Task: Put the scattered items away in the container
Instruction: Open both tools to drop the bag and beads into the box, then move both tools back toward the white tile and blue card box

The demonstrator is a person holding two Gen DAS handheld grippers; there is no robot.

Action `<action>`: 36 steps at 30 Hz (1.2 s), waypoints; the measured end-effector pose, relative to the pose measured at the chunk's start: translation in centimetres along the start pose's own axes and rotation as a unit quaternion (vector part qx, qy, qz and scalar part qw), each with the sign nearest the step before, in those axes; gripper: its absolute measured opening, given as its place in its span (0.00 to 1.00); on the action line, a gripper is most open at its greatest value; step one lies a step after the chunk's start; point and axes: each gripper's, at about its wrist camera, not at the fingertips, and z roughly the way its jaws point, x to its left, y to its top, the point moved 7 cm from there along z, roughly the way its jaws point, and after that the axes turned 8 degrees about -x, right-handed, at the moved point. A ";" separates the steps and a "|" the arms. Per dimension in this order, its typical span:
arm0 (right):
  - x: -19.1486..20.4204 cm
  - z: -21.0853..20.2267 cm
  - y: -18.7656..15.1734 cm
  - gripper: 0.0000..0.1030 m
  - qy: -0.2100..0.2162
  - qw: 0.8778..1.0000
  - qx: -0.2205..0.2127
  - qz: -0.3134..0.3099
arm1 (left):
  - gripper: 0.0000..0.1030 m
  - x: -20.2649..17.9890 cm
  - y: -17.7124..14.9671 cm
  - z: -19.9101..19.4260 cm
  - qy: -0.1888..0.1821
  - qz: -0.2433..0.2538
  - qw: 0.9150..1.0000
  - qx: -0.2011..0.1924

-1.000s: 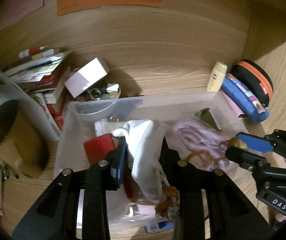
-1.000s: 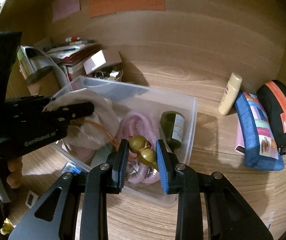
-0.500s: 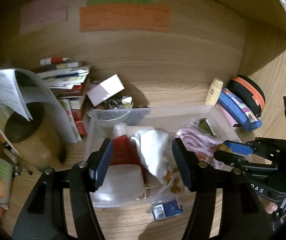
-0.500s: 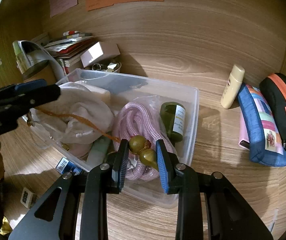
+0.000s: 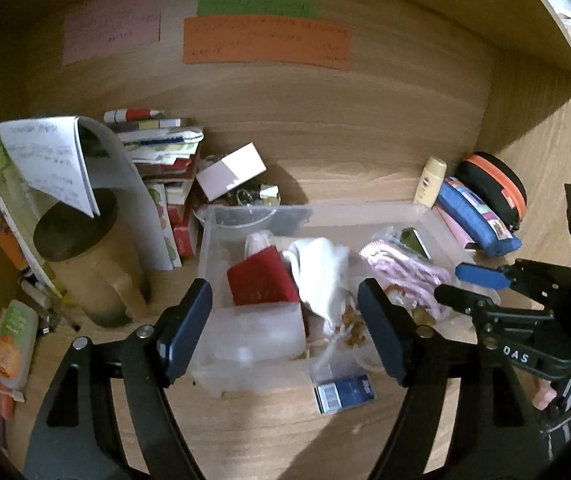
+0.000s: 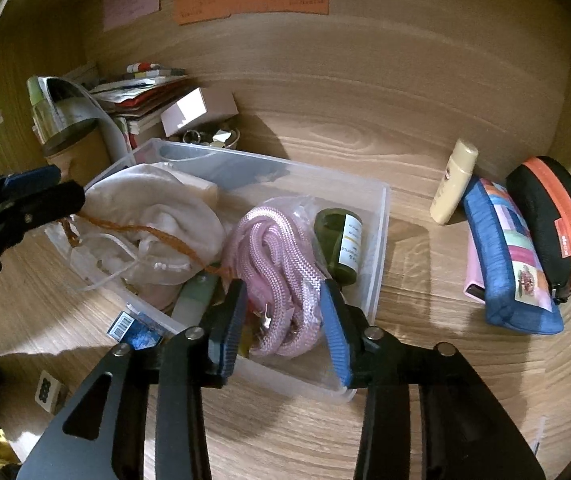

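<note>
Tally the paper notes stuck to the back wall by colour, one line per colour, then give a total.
Pink note: 1
Green note: 1
Orange note: 1
Total: 3

You have one clear bin [image 6: 381,216] on the table [image 6: 425,380]. In it you can count one pink rope [image 6: 273,248], one green bottle [image 6: 341,240], one white cloth bag [image 6: 157,216] and one red box [image 5: 261,280]. Outside it: one blue packet [image 5: 345,392], one cream tube [image 6: 453,184], two pouches, blue [image 6: 513,260] and black [image 6: 553,208]. Three notes hang on the wall: pink [image 5: 111,32], green [image 5: 257,6], orange [image 5: 265,44].
</note>
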 end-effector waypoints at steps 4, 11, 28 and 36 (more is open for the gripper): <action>0.1 -0.6 -0.1 0.34 -0.003 1.000 -0.004 -0.002 | 0.74 0.2 -0.7 -0.7 -0.006 -0.002 1.000 0.010; 0.2 -2.0 -0.2 0.44 -0.009 1.000 -0.015 -0.006 | 0.87 0.5 -2.0 -2.7 -0.003 0.002 1.000 0.002; 3.2 -4.8 -2.3 0.66 0.013 0.999 -0.022 -0.027 | 0.94 1.6 -7.7 -4.7 0.013 0.004 0.998 0.060; 4.5 -3.6 -4.2 0.66 0.025 0.999 0.012 -0.028 | 0.94 1.0 -11.1 -5.5 -0.008 -0.005 0.996 0.090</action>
